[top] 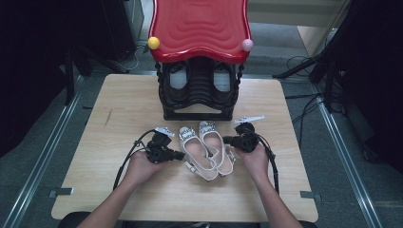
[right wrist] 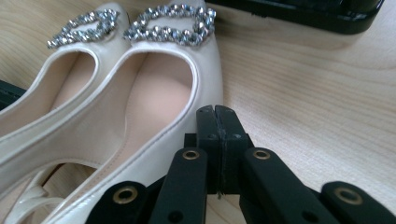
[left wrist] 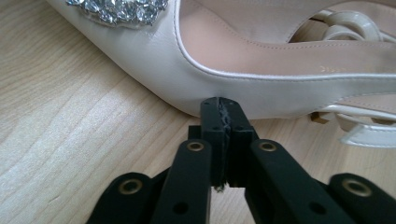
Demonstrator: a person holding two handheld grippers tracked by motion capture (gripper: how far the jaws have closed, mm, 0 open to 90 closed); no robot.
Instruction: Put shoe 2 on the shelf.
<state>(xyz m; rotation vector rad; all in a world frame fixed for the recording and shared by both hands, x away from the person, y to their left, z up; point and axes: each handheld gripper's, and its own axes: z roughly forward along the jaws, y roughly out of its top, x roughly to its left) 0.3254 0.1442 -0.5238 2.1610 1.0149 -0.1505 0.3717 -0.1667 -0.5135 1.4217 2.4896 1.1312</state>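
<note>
Forearms come in from the bottom edge, one gripper per hand. Left gripper point(top: 179, 155): jaws pressed together, nothing between them, tips up against the outer side of the left shoe point(top: 196, 152). Right gripper point(top: 227, 140): jaws pressed together, empty, tips against the outer side of the right shoe point(top: 216, 145). Both cream shoes lie side by side, touching, mid-table point(top: 119, 104), rhinestone buckles point(right wrist: 170, 25) pointing away toward the black rack point(top: 197, 92) with the red top point(top: 199, 26).
</note>
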